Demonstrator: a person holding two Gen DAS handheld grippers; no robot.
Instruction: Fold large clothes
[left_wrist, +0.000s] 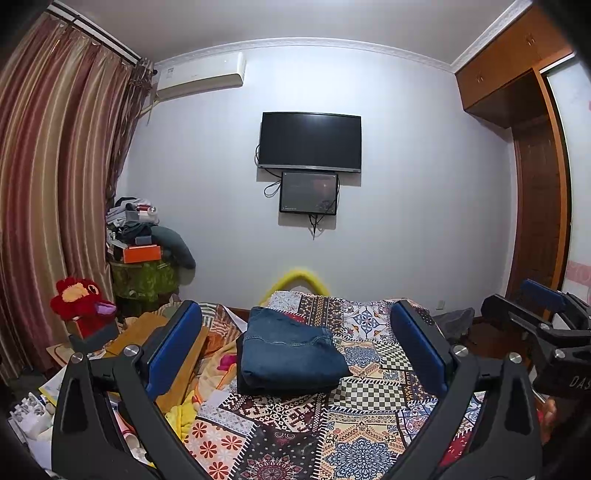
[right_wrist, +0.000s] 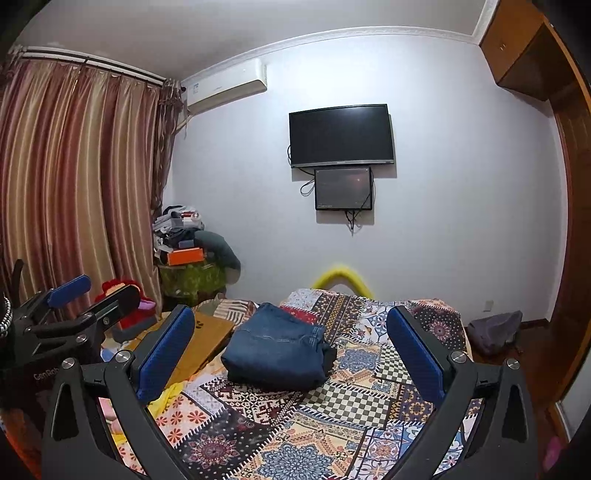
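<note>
Denim jeans (left_wrist: 290, 352), folded compactly

Dim even indoor light; soft shadows, strong fisheye bending, dark vignetted corners

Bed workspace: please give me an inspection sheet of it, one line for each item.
Surface: bed with patchwork bedspread, mostly bare.
Job's things: folded blue jeans lie flat on the bedspread.
Clutter: red plush toy, orange box on a pile, yellow cloth at the bed's left edge.
Grippers: left hand-held gripper open, holding nothing; right hand-held gripper open, holding nothing.
Cables: black cables hang below the television.
Surroundings: striped curtains, air conditioner, wooden wardrobe.
</note>
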